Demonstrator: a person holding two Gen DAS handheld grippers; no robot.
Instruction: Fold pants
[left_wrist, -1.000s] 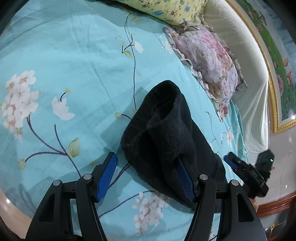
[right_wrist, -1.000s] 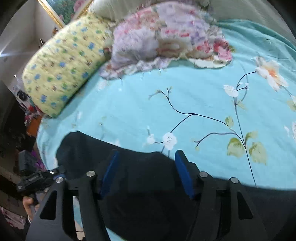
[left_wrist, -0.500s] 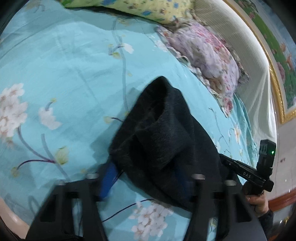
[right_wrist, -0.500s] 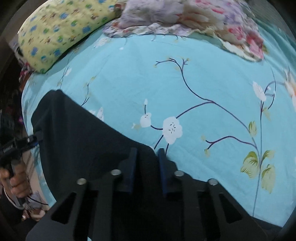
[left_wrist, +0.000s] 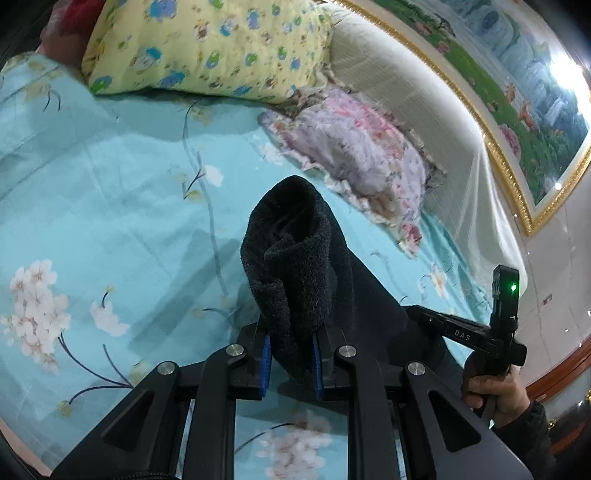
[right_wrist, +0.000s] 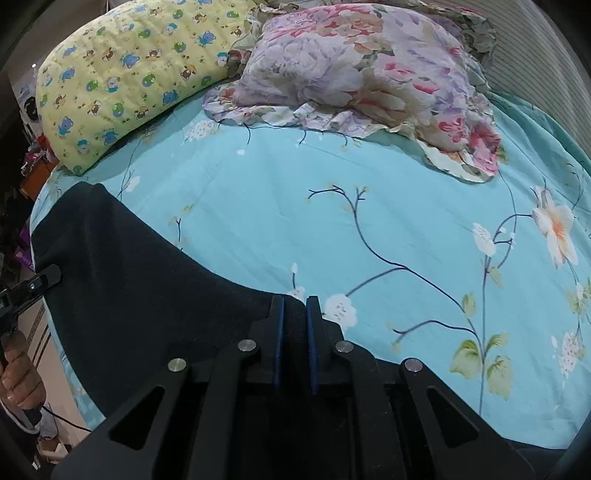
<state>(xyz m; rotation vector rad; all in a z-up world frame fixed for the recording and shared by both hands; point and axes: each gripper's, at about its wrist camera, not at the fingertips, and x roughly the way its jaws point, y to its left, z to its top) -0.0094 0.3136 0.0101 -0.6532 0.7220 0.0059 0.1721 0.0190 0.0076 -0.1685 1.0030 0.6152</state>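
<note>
The black fleecy pants (left_wrist: 295, 258) are held up over a turquoise flowered bedsheet (left_wrist: 110, 206). My left gripper (left_wrist: 290, 354) is shut on a bunched end of the pants, which rises as a hump above the blue pads. My right gripper (right_wrist: 293, 332) is shut on the pants' edge (right_wrist: 147, 295); the dark cloth spreads away to the left of it. In the left wrist view the right gripper's body (left_wrist: 476, 332) and the hand holding it show at the right. The left gripper's tip (right_wrist: 33, 284) shows at the left edge of the right wrist view.
A yellow cartoon-print pillow (right_wrist: 122, 74) and a pink-purple floral pillow (right_wrist: 362, 70) lie at the head of the bed. A cream headboard (left_wrist: 413, 110) and a gold-framed picture (left_wrist: 517, 74) stand behind. The bed's wooden edge (left_wrist: 554, 380) is at the right.
Both grippers have closed on the pants and lifted them. The left view has tilted up toward the pillows, and the cloth now bunches upright between its pads.
</note>
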